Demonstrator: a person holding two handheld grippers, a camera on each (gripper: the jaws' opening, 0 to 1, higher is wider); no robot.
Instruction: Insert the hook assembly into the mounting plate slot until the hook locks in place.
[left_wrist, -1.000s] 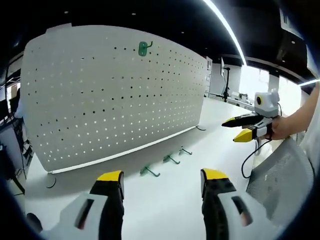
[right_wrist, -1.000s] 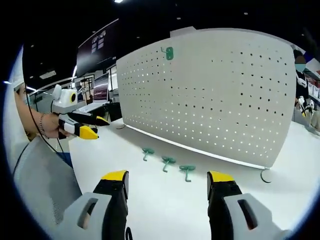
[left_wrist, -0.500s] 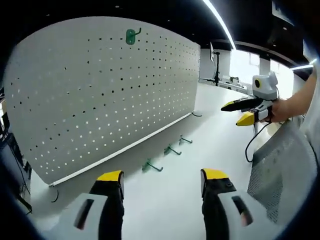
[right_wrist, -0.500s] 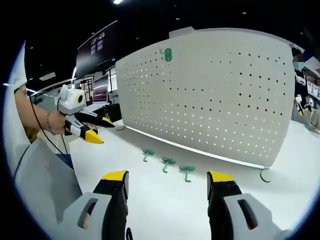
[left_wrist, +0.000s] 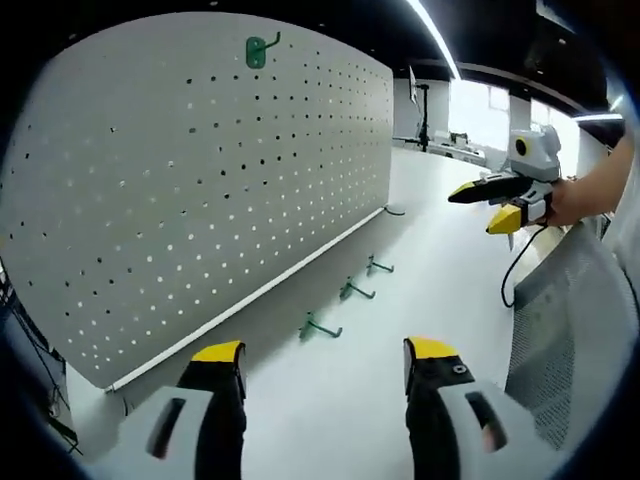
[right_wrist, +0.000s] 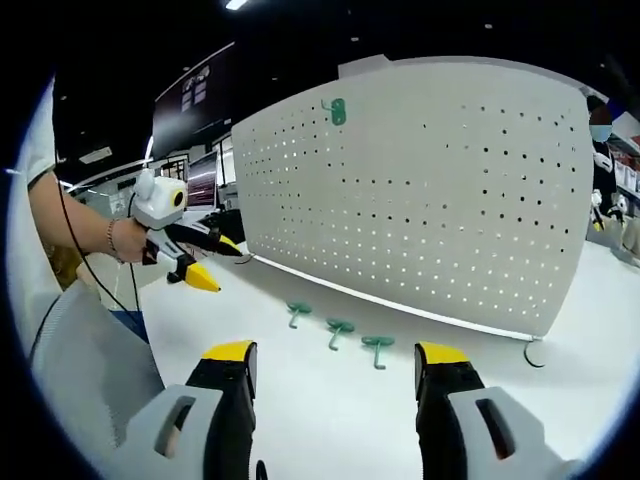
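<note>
Right gripper view adds a bystander (right_wrist: 603, 170) behind pegboard (right_wrist: 420, 190).

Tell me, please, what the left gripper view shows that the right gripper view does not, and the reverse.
Left gripper view: a ceiling light strip, bright windows, a mesh chair back, and the right gripper held in a hand.
Right gripper view: monitors, a person past the board's far edge, and the left gripper held in a hand.
Both: the white pegboard, a mounted green hook near its top, three loose green hooks lying on the white table before it, and each view's own open, empty jaws.
</note>
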